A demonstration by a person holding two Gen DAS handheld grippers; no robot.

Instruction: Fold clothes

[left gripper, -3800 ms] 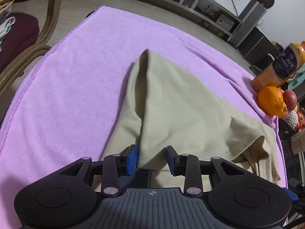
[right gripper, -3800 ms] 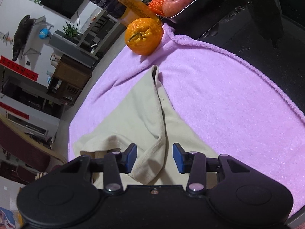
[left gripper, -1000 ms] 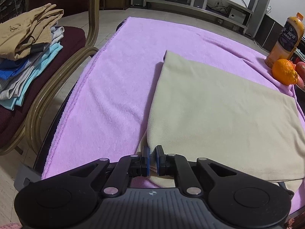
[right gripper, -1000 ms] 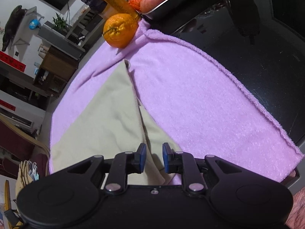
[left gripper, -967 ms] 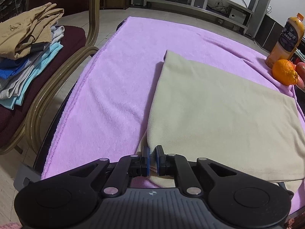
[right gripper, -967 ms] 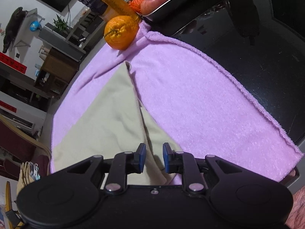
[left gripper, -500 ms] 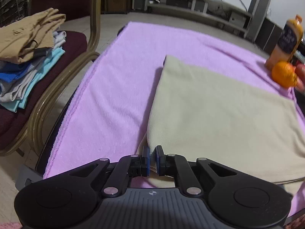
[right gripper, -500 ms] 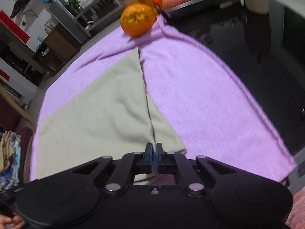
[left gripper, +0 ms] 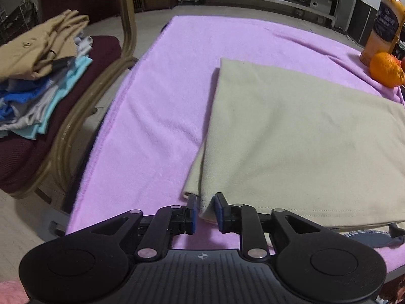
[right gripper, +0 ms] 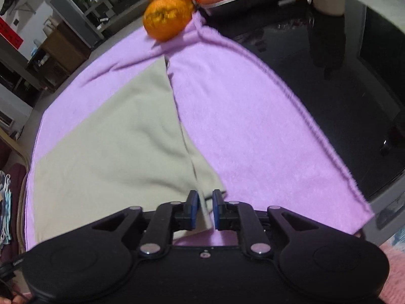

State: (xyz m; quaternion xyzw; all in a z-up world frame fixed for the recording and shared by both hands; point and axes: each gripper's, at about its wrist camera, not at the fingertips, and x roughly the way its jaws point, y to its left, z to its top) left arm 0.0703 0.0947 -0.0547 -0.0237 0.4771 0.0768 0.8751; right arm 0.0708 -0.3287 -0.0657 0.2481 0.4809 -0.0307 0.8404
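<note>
Though blurred, shirt between right gripper pads.

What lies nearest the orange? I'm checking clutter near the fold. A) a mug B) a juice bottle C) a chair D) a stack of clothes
B: the juice bottle stands right behind the orange at the towel's far corner; the clothes sit on the chair across the table.
</note>
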